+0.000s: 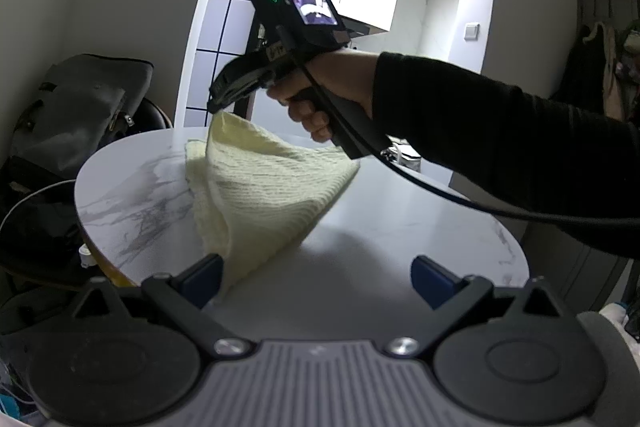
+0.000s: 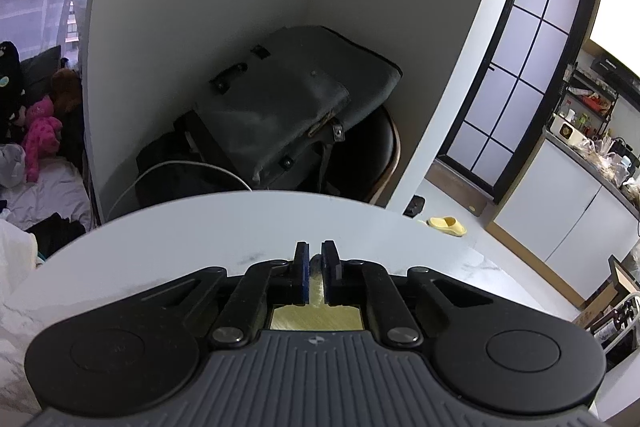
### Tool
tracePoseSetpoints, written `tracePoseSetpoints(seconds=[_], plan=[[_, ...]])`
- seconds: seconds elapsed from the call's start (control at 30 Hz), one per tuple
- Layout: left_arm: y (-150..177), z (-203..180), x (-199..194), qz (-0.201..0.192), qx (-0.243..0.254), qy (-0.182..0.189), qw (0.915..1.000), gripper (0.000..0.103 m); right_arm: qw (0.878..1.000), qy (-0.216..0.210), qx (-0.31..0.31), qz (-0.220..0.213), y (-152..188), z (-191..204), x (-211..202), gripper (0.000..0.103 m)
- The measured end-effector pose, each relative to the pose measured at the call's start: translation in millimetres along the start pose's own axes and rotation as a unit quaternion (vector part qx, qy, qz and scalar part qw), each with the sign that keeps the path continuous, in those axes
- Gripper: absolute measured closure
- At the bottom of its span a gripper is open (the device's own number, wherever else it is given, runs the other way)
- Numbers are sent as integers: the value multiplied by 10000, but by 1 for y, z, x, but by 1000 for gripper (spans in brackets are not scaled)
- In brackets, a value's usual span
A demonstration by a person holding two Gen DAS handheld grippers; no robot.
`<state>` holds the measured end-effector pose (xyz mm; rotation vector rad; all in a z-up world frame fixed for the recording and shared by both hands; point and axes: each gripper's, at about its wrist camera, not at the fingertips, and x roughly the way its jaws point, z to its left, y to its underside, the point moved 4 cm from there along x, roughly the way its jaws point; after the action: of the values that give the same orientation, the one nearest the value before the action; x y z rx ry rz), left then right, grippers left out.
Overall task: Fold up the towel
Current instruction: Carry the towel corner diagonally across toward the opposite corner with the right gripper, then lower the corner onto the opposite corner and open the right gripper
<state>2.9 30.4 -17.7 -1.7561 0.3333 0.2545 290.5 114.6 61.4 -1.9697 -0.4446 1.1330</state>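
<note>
A pale yellow ribbed towel (image 1: 260,195) lies on the round white marble table (image 1: 400,211), with one corner pulled up into a peak. My right gripper (image 1: 214,105), held in a hand with a black sleeve, is shut on that raised corner above the table's far side. In the right wrist view its blue pads (image 2: 306,271) stand almost together, with towel cloth (image 2: 316,315) between and below them, over the table (image 2: 200,227). My left gripper (image 1: 318,279) is open wide at the near edge. The towel's near corner lies against its left pad (image 1: 204,277), not clamped.
A grey bag (image 1: 80,107) rests on a dark chair behind the table, also in the right wrist view as the grey bag (image 2: 288,107). A black cable (image 1: 440,195) trails from the right gripper over the table. A yellow slipper (image 2: 446,226) lies on the floor.
</note>
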Motion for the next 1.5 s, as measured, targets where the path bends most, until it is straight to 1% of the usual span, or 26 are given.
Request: tracePoseSetpoints(seconds=[0.3, 0.63, 0.8, 0.93, 1.17, 1.33, 1.5], plan=[[1, 0, 1, -6, 12, 12, 10000, 2, 9999, 32, 40, -92, -6, 1, -1, 96], [0, 1, 2, -10, 34, 5, 10000, 2, 9989, 216, 79, -406, -22, -10, -28, 96], [0, 0, 2, 5, -2, -9, 10000, 1, 9984, 235, 78, -507, -29, -12, -36, 96], [-1, 0, 1, 5, -22, -6, 10000, 1, 9992, 169, 32, -374, -28, -5, -22, 96], [-1, 3, 0, -48, -30, 4, 10000, 1, 9999, 56, 127, -67, -17, 2, 11, 96], [-1, 8, 0, -94, -88, -14, 9999, 1, 9999, -24, 118, -19, -14, 10, 23, 96], [0, 7, 0, -71, 8, -107, 9999, 1, 9999, -97, 118, 39, -10, 15, 32, 95]])
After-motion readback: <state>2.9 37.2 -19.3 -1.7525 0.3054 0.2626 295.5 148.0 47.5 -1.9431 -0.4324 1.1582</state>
